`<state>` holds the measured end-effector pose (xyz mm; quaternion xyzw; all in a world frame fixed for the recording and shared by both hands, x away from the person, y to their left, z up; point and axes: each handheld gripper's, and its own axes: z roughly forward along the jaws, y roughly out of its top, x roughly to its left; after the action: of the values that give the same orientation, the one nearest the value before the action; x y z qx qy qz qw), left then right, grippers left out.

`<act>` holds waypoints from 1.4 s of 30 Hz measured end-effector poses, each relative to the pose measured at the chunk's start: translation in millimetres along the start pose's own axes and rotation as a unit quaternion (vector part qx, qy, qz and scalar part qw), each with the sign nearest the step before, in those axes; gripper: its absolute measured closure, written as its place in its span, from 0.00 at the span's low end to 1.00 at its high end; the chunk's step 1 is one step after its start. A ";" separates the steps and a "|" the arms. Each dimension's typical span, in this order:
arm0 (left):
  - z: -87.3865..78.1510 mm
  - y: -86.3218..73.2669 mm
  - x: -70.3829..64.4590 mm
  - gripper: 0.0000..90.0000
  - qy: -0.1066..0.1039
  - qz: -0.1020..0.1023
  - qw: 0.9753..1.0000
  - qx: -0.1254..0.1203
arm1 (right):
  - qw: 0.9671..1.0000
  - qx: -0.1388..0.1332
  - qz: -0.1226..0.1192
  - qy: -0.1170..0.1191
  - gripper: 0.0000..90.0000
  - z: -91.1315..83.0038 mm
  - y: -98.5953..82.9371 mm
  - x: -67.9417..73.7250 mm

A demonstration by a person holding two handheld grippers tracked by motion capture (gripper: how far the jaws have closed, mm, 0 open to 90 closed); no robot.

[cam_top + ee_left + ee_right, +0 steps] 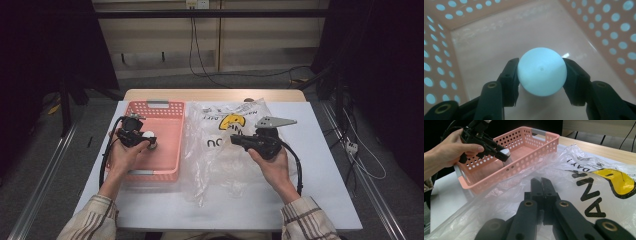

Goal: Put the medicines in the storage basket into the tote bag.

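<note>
On the counter (320, 165) lie a clear plastic bag (220, 160) and a pink basket (167, 107). Right tongs (541, 181), clenched empty, rest over the bag. Left tongs (540, 75) grasp a white ball (541, 71) inside the basket; bagging it likely remains.

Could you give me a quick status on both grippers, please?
Left gripper shut on ball, inside basket. Right gripper shut, empty, over bag. Nothing in the way.
</note>
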<state>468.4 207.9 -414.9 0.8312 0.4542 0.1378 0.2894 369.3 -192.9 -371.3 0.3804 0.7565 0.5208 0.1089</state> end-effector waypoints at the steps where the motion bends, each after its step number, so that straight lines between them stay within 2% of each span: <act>1: -1.5 0.4 -0.2 0.57 -0.001 0.002 1.000 -0.003 | 1.000 0.000 0.001 0.000 1.00 -0.3 0.2 0.1; 8: -15.3 2.9 -4.8 0.57 -0.007 0.001 0.999 -0.050 | 1.000 0.002 -0.001 0.000 1.00 0.4 -0.1 -0.3; 9: -17.3 2.9 -6.2 0.57 -0.003 0.002 0.998 -0.060 | 1.000 0.002 -0.001 -0.001 1.00 0.4 -0.1 -0.2; 12: -25.6 1.8 -11.0 0.57 -0.011 0.007 0.996 -0.088 | 1.000 0.001 0.001 -0.002 1.00 -0.8 0.0 -0.4; 14: -31.6 2.1 -13.8 0.57 -0.011 0.012 0.995 -0.100 | 1.000 -0.001 0.000 -0.003 1.00 -1.7 0.2 -1.1; 20: -46.2 2.9 -20.9 0.57 -0.032 0.015 0.991 -0.131 | 1.000 -0.002 0.000 -0.003 1.00 -2.0 0.3 -1.4; 23: -52.7 2.7 -25.0 0.57 -0.041 0.023 0.988 -0.149 | 1.000 -0.003 0.002 -0.004 1.00 -2.3 0.5 -1.4; 32: -64.5 7.0 -50.8 0.57 -0.068 0.059 0.982 -0.164 | 1.000 -0.005 0.005 -0.008 1.00 -3.6 0.6 -2.8; 35: -63.8 6.6 -57.9 0.57 -0.086 0.063 0.981 -0.163 | 1.000 -0.005 0.004 -0.009 1.00 -4.4 0.8 -3.1; 39: -67.9 7.9 -66.4 0.57 -0.094 0.070 0.979 -0.169 | 1.000 -0.007 0.004 -0.009 1.00 -5.0 1.3 -2.8; 42: -71.0 8.6 -73.0 0.57 -0.104 0.078 0.976 -0.175 | 1.000 -0.006 0.004 -0.008 1.00 -4.5 1.1 -2.9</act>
<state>399.2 168.6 -350.8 0.8105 0.3236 0.1500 0.4647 369.2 -197.9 -369.0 0.3868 0.7507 0.5229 0.1153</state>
